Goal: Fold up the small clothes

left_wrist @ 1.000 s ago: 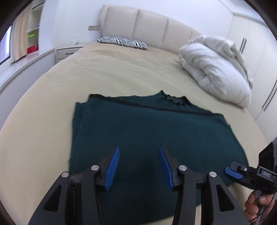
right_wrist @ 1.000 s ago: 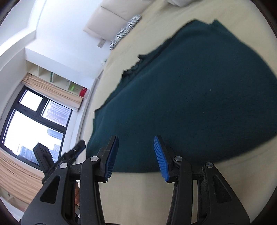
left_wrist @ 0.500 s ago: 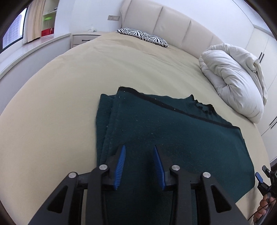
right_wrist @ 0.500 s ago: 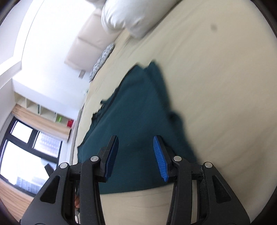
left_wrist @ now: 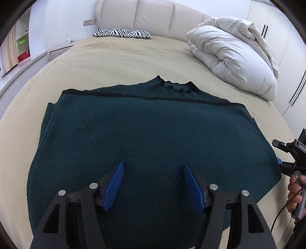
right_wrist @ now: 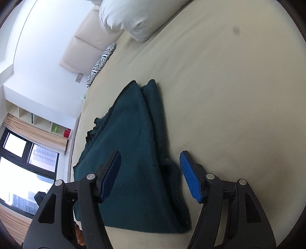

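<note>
A dark green knitted sweater (left_wrist: 149, 138) lies flat on the beige bed (left_wrist: 114, 57), folded into a rectangle with its collar at the far edge. My left gripper (left_wrist: 153, 172) is open and empty above the sweater's near middle. My right gripper (right_wrist: 151, 164) is open and empty, straddling the sweater's (right_wrist: 133, 153) right folded edge near its front corner. The right gripper also shows in the left wrist view (left_wrist: 281, 162), at the sweater's right edge.
A rolled white duvet (left_wrist: 233, 57) lies at the back right of the bed. A zebra-striped pillow (left_wrist: 122, 33) sits against the padded headboard (left_wrist: 153, 17). A nightstand (left_wrist: 59, 50) and shelves stand to the left, wardrobe doors to the right.
My left gripper has opened wider and moved right, from the sweater's left edge to its near middle. My right gripper has closed in on the sweater's right folded edge.
</note>
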